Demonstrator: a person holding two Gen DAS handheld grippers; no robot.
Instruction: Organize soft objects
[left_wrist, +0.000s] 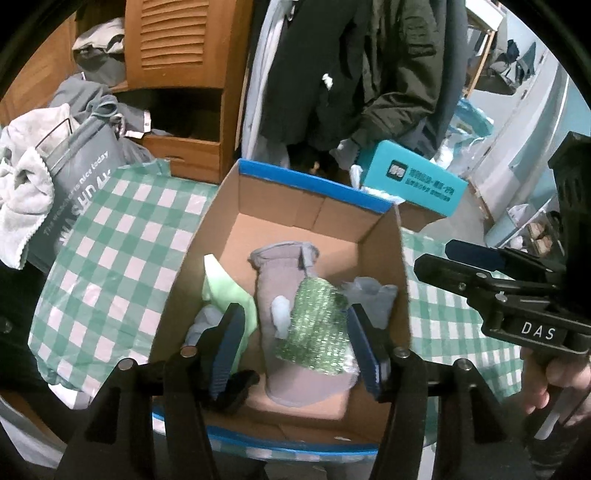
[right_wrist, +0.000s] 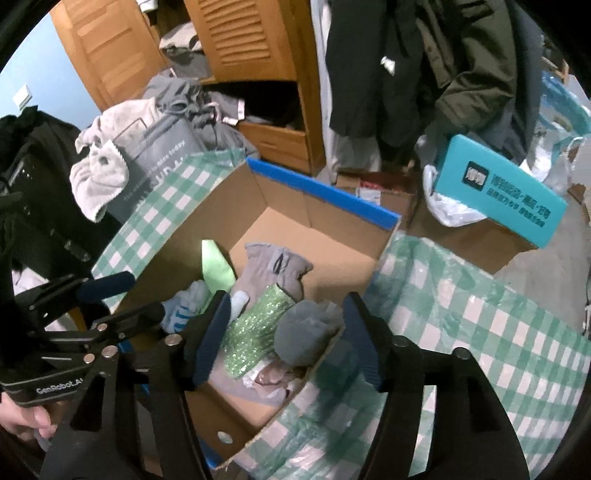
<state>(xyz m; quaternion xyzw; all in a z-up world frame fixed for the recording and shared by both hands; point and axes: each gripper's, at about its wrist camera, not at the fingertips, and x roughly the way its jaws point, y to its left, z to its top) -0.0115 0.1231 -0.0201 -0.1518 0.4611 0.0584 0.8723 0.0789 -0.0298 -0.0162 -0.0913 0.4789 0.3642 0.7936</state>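
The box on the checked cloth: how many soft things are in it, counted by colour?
Inside the box:
Green: 2, the sparkly cloth and the pale green cloth
Grey: 2, the long mitten and the grey sock
White and blue: 1, the striped sock
Black: 1, the dark bundle
Total: 6

Green-checked tablecloth (left_wrist: 110, 236) under open cardboard box (left_wrist: 221, 206).

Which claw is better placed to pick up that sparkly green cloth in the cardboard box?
Probably the left claw: it is open, over the cardboard box, with the sparkly green cloth between its fingers. The open right claw straddles the box's right wall, nearer a grey sock.
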